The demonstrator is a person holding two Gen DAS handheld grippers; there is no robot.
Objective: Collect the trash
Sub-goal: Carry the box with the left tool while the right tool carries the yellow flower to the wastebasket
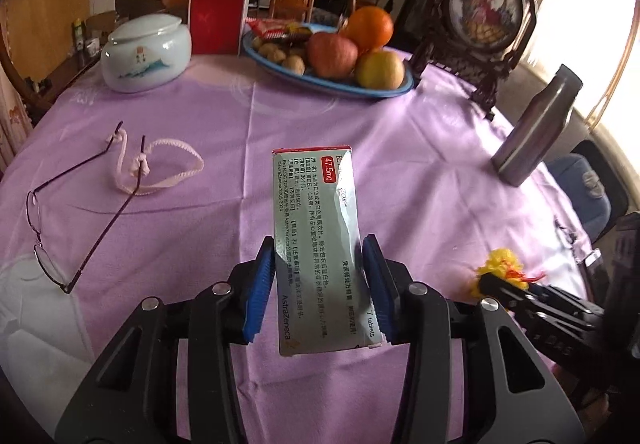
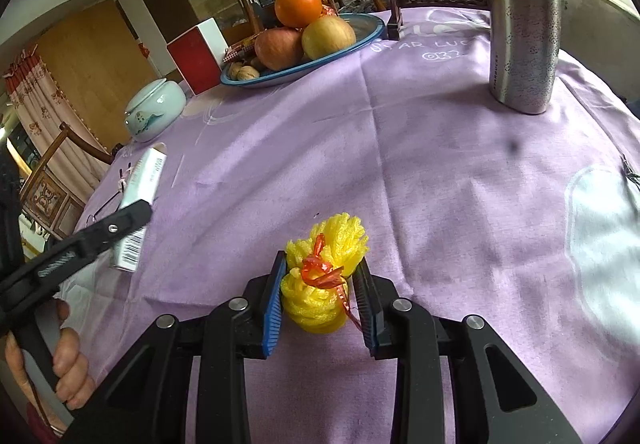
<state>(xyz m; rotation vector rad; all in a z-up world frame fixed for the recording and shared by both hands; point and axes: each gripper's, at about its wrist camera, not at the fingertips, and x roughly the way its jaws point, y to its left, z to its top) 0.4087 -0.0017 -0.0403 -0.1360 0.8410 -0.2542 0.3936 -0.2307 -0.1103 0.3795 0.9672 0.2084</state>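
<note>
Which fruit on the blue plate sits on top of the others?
The orange: it rests atop the red apple and the yellow-green apple.

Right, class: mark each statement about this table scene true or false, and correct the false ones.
1. The left hand-held gripper grips a medicine box. True.
2. The right hand-held gripper holds an orange. False: it holds a yellow foam net; the orange sits on the fruit plate.
3. The glasses lie on the purple tablecloth. True.
4. The steel bottle lies on its side. False: it stands upright.
</note>
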